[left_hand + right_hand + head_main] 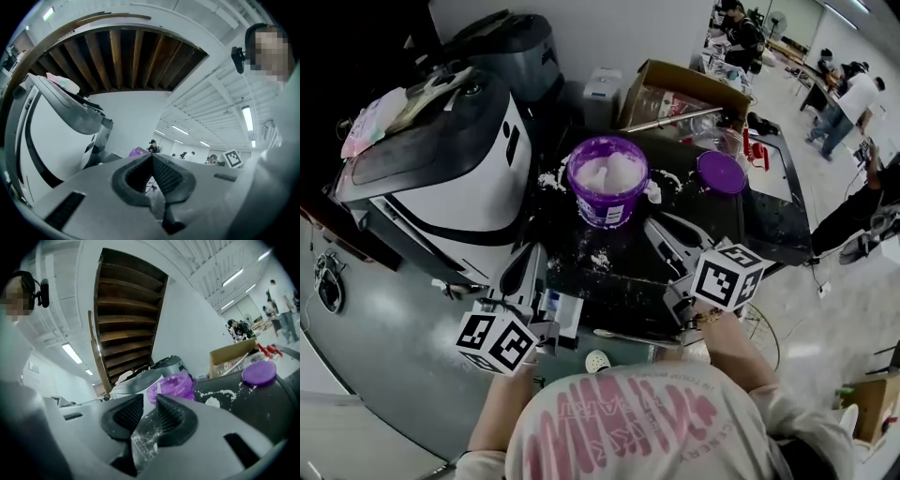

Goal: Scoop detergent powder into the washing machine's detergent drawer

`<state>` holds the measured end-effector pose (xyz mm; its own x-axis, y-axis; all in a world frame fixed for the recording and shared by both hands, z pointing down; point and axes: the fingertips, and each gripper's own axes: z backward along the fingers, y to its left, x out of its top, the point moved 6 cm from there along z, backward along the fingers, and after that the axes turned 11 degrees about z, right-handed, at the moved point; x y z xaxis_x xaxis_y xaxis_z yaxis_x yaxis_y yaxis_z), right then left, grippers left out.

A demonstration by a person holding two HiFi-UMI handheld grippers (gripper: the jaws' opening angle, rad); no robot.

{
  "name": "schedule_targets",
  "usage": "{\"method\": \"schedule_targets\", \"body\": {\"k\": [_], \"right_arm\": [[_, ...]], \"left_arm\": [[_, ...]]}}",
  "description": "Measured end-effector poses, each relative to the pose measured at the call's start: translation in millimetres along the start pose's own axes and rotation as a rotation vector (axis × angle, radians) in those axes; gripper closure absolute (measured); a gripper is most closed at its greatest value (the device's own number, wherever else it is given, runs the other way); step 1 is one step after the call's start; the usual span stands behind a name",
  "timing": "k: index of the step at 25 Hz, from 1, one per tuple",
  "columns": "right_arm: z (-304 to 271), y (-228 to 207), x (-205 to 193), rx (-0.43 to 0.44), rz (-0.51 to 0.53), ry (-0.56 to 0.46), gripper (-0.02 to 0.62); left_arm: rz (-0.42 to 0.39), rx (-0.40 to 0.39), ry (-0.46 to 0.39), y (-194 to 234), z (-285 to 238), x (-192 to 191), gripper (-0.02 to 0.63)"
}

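A purple tub full of white powder stands on the dark table, with its purple lid lying to the right. The tub and lid also show ahead in the right gripper view. The white and black washing machine stands at the left. My left gripper hangs between machine and table; its tips meet with nothing in them. My right gripper is near the table's front right, short of the tub. Its jaws stand apart and empty, with powder dusted on its body.
Spilled powder lies around the tub and on the table. A cardboard box, a grey appliance and a white bin stand behind. A thin pale handle lies at the table's near edge. People stand at the back right.
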<state>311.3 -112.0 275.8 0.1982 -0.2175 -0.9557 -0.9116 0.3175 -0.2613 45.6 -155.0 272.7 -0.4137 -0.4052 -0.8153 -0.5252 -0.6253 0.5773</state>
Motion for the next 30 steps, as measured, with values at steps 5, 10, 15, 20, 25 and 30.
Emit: {"method": "schedule_targets", "body": {"k": [5,10,15,20,25,30], "right_arm": [[-28.9,-10.8,26.2,0.015,0.133,0.044,0.511],[-54.6,-15.1,42.2,0.05,0.271,0.149,0.506],[-82.9,-20.8,54.9,0.124,0.396,0.279,0.505],[-116.2,-20.9,59.2,0.264,0.455,0.486,0.48],[-144.4,-32.1,58.5,0.338,0.532,0.692,0.48],[-170.1,-28.8,55.1,0.392,0.505,0.807,0.48]], "left_arm": [[-0.005,-0.007,-0.007,23.5,-19.9,7.9,0.604],[0.032,0.015,-0.008,42.8,-25.2,2.9,0.604],[0.042,0.049,-0.022,49.8,-21.5,3.5,0.604],[0.036,0.093,-0.045,52.9,-10.5,7.6,0.604],[0.046,0.14,-0.089,57.4,0.0,9.5,0.604],[0.041,0.177,-0.097,59.4,7.2,11.3,0.604]]}}
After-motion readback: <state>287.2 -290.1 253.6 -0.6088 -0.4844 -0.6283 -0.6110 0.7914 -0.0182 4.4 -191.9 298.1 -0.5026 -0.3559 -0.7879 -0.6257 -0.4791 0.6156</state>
